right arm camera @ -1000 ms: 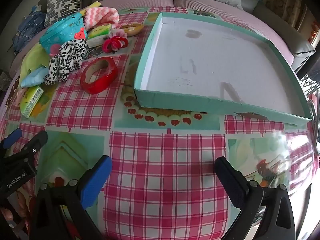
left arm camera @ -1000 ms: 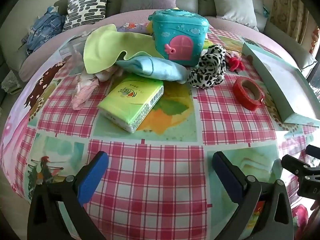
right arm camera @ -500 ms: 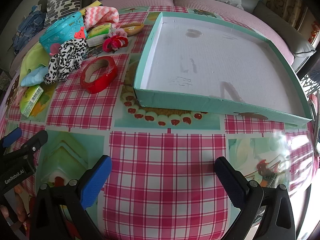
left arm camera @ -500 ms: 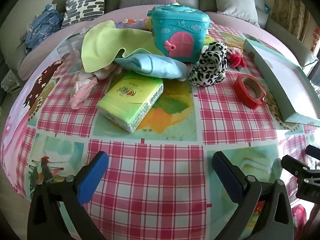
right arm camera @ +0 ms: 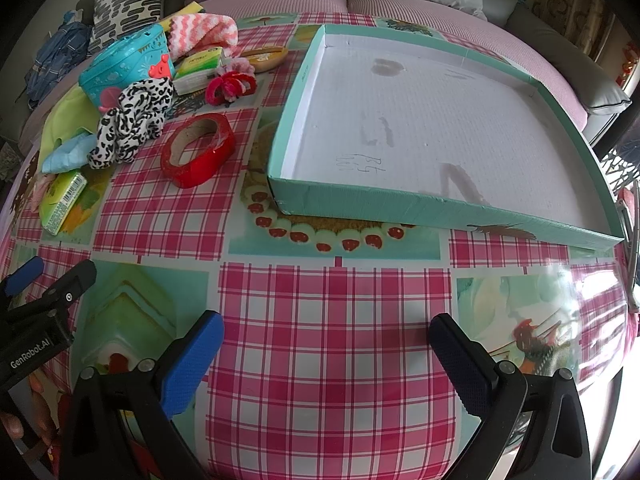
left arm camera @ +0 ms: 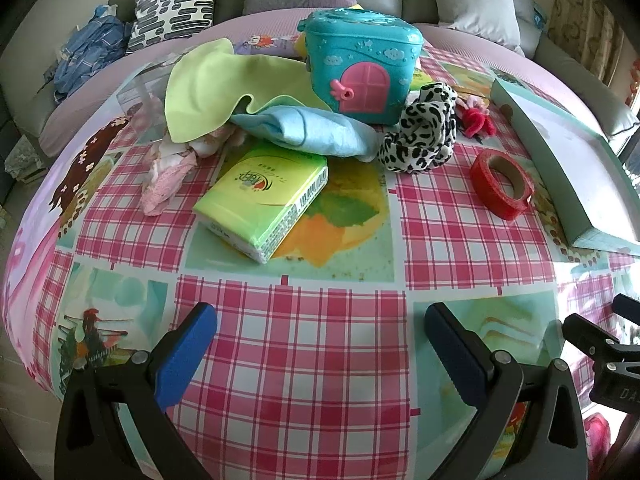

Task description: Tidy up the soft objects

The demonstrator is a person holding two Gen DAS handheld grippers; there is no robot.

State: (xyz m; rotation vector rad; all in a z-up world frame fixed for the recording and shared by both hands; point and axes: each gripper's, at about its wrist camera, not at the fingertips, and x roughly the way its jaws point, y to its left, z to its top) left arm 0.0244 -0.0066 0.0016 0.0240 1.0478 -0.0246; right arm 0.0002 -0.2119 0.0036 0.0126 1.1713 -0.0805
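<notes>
Soft things lie piled at the table's far left: a lime-green cloth (left arm camera: 212, 80), a light-blue cloth (left arm camera: 312, 132), a pink cloth (left arm camera: 164, 176), a leopard-print plush (left arm camera: 424, 136) (right arm camera: 132, 124), red hair ties (right arm camera: 230, 86) and a pink-white zigzag knit (right arm camera: 200, 32). A green tissue pack (left arm camera: 264, 196) lies in front of them. A shallow teal box (right arm camera: 424, 132) with nothing in it sits at the right. My left gripper (left arm camera: 320, 344) is open and holds nothing, near the front edge. My right gripper (right arm camera: 326, 348) is open and holds nothing, in front of the box.
A teal toy house (left arm camera: 360, 72) stands behind the cloths. A red tape roll (left arm camera: 502, 184) (right arm camera: 198, 156) lies between the pile and the box. A second tissue pack (right arm camera: 198, 70) and a wooden piece (right arm camera: 264, 58) lie far back. A sofa with cushions (left arm camera: 176, 4) surrounds the table.
The left wrist view has come slightly closer to the pile. The right gripper has barely moved. Both stay open.
</notes>
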